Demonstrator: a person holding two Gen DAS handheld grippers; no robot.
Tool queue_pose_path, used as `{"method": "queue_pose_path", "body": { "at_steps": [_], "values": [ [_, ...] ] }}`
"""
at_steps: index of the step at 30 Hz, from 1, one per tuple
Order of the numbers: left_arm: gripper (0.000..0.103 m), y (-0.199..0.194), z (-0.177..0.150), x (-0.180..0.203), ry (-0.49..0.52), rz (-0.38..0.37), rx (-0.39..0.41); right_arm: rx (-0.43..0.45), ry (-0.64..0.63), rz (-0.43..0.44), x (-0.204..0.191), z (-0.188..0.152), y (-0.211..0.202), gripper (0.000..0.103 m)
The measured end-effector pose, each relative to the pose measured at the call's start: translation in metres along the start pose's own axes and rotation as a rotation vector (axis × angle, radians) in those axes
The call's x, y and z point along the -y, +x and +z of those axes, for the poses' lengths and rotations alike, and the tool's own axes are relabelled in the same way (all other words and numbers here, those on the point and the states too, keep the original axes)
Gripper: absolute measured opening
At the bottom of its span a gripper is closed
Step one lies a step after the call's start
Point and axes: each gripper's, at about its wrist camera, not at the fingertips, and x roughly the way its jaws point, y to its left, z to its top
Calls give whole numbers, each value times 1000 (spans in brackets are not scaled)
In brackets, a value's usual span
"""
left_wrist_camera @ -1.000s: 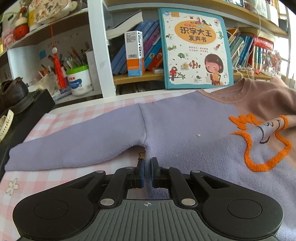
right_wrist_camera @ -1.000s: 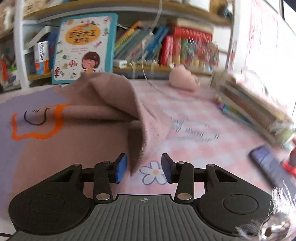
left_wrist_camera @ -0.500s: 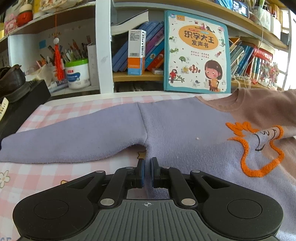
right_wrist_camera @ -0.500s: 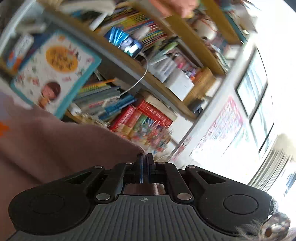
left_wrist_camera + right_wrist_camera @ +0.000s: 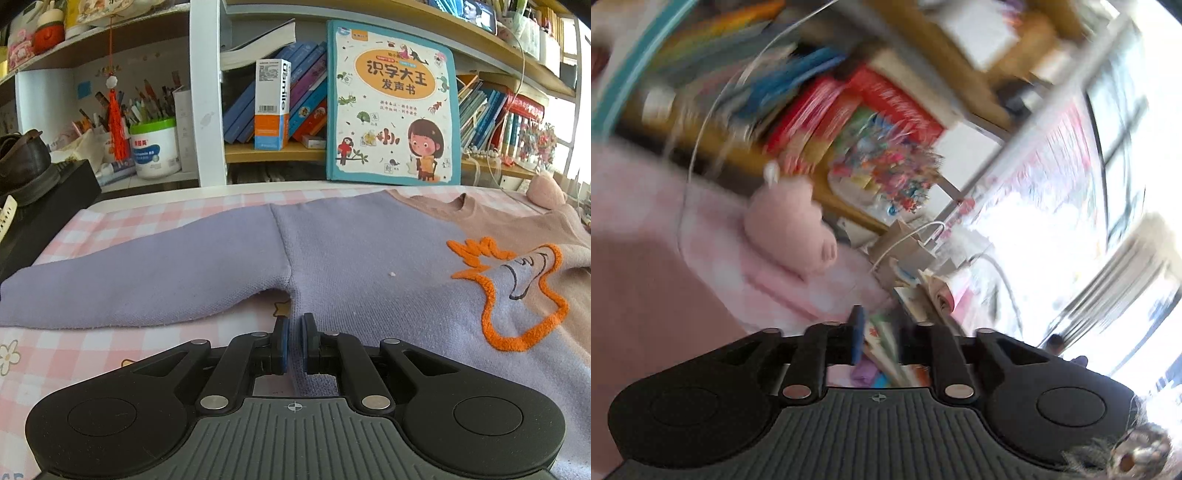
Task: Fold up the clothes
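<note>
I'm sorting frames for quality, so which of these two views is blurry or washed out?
Right wrist view: heavy motion blur over the bookshelf, window side blown out white. Left wrist view: sharp and evenly lit on the sweater, only fisheye bending at the edges.

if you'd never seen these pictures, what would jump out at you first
The purple and pink sweater spread flat over the pink checked tablecloth, with its fuzzy orange outline figure toward the right. Behind it a teal picture book leans upright against the bookshelf. In the foreground the left hand-held gripper is pinched on the sweater's edge below the armpit, while the right wrist view is a tilted blur around a pink plush toy.
</note>
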Motion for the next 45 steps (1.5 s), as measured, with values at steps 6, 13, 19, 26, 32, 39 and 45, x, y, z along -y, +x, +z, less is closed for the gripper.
{"method": "queue_pose_path", "body": {
  "at_steps": [6, 13, 19, 26, 32, 39, 45],
  "values": [
    [8, 0, 0, -4, -28, -17, -4, -39, 231, 478, 12, -30, -72, 48],
    [22, 2, 3, -12, -92, -79, -25, -202, 308, 792, -20, -64, -106, 47],
    [29, 1, 2, 0, -32, -56, -29, -174, 173, 847, -33, -64, -139, 8],
    [34, -2, 3, -1, -34, -64, -44, -198, 80, 888, -3, -77, -198, 3],
    [34, -5, 4, -8, -75, -82, -65, -231, 111, 759, -2, -93, -190, 2],
    [22, -9, 4, -25, -152, -113, -41, -166, 394, 811, -6, -67, -148, 39],
    [22, 7, 10, -23, -225, -124, -48, -220, 460, 801, -22, -56, -106, 38]
  ]
}}
